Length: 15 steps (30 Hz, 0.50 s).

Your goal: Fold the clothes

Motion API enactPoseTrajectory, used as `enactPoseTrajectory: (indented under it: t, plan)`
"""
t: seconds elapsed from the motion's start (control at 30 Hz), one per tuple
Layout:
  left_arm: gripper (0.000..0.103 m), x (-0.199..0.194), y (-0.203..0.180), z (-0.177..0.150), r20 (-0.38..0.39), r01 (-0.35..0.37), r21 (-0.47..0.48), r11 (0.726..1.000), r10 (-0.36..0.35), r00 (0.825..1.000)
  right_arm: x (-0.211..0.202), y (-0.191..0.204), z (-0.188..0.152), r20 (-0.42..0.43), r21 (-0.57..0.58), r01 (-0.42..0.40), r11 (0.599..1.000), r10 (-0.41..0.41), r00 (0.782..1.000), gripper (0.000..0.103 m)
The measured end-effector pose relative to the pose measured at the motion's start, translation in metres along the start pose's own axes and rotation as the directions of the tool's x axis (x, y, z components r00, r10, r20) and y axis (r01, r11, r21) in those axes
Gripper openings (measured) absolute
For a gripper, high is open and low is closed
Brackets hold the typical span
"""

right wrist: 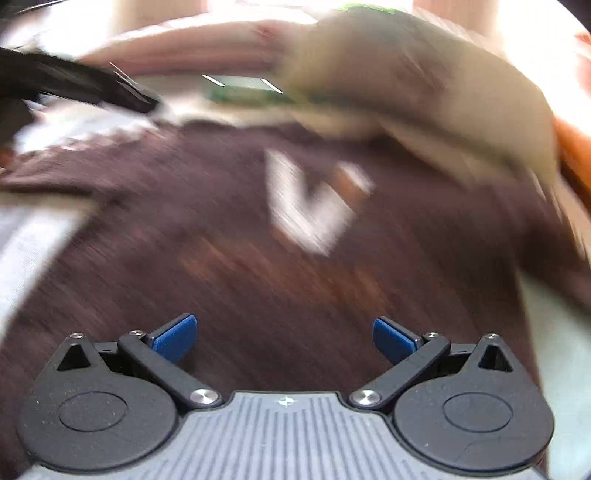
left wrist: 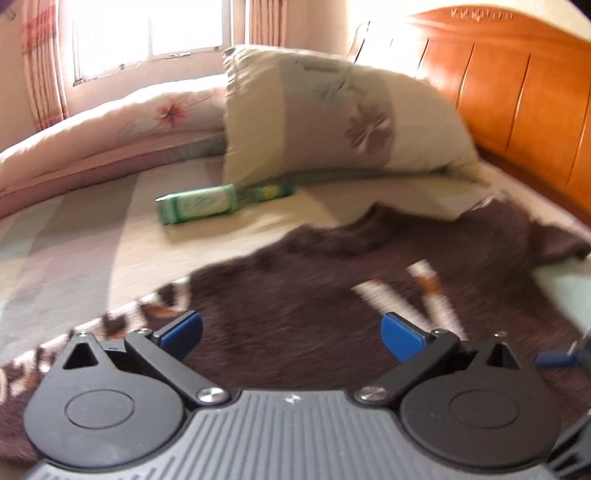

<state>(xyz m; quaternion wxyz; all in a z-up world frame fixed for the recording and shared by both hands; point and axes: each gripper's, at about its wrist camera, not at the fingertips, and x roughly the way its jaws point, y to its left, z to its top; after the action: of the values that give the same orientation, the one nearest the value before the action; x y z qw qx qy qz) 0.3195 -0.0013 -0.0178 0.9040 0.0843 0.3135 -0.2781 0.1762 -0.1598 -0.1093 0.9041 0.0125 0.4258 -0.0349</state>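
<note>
A dark brown T-shirt [left wrist: 295, 295] lies spread flat on the bed [left wrist: 92, 229], near the headboard end, with a white V-shaped print [left wrist: 413, 295] facing up. In the left wrist view one sleeve [left wrist: 546, 236] reaches toward the wooden headboard [left wrist: 517, 103]; a band of pale patterned print [left wrist: 110, 332] runs along the shirt's edge at lower left.

The left gripper [left wrist: 291, 332] is above the shirt with its blue-padded fingers [left wrist: 184, 330] set wide apart, nothing between them. Whether the pads touch the cloth cannot be told.

The right gripper [right wrist: 284, 336] is likewise spread wide and empty, over the body of the T-shirt [right wrist: 240, 277], below the V print [right wrist: 314, 199]. The right wrist view is heavily blurred; contact with the fabric cannot be judged.

Beyond the shirt, a floral pillow [left wrist: 332, 114] leans at the headboard end. A green box [left wrist: 195, 203] lies on the sheet just in front of the pillow, with a green bottle [left wrist: 269, 192] beside it, both apart from the shirt. A folded floral quilt [left wrist: 110, 136] lies along the far edge of the bed under a window [left wrist: 147, 29] with curtains [left wrist: 40, 62].

A dark, blurred object [right wrist: 74, 85] shows at the upper left of the right wrist view; it cannot be identified.
</note>
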Motion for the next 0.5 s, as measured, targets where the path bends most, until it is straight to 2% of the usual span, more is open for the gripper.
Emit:
enactPoseTrajectory:
  t: [0.03,0.07,0.13,0.2,0.3,0.37,0.43,0.5]
  plan:
    - [0.102,0.000,-0.009,0.000,0.003,0.030,0.008,1.000,-0.030,1.000,0.001,-0.015,-0.009,-0.035,0.042,0.013,0.999,-0.012,0.999,0.103]
    - [0.102,0.001,-0.018,0.000,0.005,0.058,0.016,0.998,-0.058,0.998,-0.004,-0.022,-0.022,-0.023,0.063,-0.006,0.998,0.008,1.000,0.103]
    - [0.102,0.002,-0.035,-0.001,0.009,0.115,0.032,0.993,-0.115,0.993,-0.017,-0.023,-0.041,0.007,0.042,-0.016,0.999,0.016,1.000,0.103]
    - [0.102,0.019,-0.053,-0.009,-0.036,0.155,0.070,0.985,-0.153,0.988,-0.024,-0.024,-0.050,0.008,0.029,-0.015,0.999,0.015,1.000,0.103]
    - [0.102,0.053,-0.069,-0.025,-0.147,0.175,0.098,0.980,-0.160,0.976,-0.028,-0.028,-0.050,-0.001,0.035,-0.027,0.999,0.027,1.000,0.103]
    - [0.102,0.074,-0.072,-0.036,-0.225,0.173,0.081,0.982,-0.151,0.963,-0.032,-0.038,-0.050,0.007,0.059,-0.029,0.998,0.029,1.000,0.103]
    - [0.102,0.090,-0.070,-0.044,-0.271,0.170,0.069,0.983,-0.146,0.951,-0.037,-0.055,-0.050,0.031,0.104,-0.026,0.994,0.023,0.999,0.103]
    - [0.102,0.094,-0.069,-0.048,-0.259,0.167,0.073,0.983,-0.143,0.955,-0.043,-0.072,-0.049,0.055,0.149,-0.024,0.989,0.015,0.998,0.103]
